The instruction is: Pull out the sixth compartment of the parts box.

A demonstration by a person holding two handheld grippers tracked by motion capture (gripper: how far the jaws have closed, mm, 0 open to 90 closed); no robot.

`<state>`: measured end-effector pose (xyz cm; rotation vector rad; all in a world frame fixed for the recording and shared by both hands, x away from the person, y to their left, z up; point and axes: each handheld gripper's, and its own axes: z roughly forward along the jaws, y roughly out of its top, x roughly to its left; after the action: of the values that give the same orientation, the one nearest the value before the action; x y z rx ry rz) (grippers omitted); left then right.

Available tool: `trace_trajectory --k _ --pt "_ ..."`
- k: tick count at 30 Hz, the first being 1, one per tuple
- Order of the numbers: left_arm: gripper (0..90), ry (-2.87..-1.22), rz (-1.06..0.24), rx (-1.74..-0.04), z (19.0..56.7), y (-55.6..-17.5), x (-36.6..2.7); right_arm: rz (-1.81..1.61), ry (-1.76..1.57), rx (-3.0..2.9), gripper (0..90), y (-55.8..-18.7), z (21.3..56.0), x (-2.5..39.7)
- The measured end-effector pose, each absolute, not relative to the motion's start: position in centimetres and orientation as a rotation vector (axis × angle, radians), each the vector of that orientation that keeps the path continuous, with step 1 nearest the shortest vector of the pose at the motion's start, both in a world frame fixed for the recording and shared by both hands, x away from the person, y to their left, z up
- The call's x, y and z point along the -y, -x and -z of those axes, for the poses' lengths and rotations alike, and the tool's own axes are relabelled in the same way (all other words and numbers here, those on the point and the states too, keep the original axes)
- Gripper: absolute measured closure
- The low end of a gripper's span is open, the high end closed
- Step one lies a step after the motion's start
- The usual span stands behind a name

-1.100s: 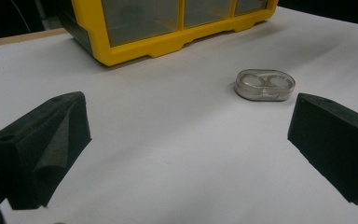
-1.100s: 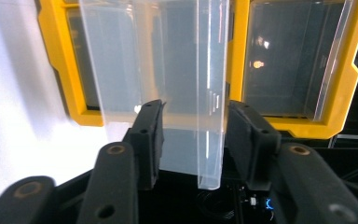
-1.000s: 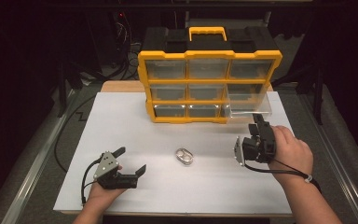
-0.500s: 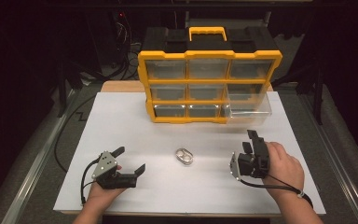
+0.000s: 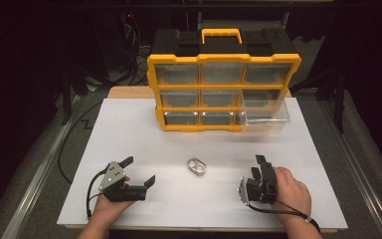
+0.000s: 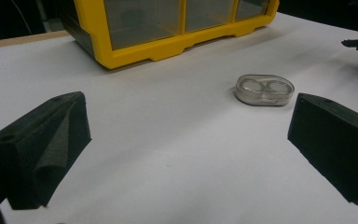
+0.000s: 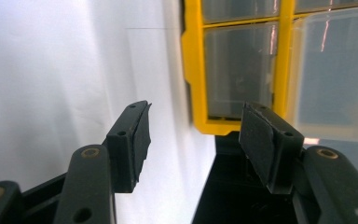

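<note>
A small clear oval case with two round wells lies flat on the white table.

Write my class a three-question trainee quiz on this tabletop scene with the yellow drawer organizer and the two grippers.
1. True or false: the left gripper is shut on the small clear case.
2. Which drawer of the yellow organizer is pulled out? A top left; B bottom right; C middle.
3. Fill in: the case lies on the white table between the two ____.

Key: 1 false, its jaws stand open; 2 B, the clear drawer; 3 grippers, right gripper included.
</note>
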<state>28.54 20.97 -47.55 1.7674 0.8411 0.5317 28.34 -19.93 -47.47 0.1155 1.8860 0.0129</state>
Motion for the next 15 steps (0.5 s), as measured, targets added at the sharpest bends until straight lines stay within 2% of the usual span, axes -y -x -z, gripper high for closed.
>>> trace_trajectory --k 11,15 --pt "0.3 -1.770 -0.534 -0.853 47.6 -28.7 -21.0 -0.013 -0.131 -1.921 42.8 -27.4 49.4 20.9" --pt "0.3 -1.770 -0.537 -0.858 47.6 -28.7 -21.1 -0.027 -0.124 -1.911 37.4 -27.0 49.2 21.3"
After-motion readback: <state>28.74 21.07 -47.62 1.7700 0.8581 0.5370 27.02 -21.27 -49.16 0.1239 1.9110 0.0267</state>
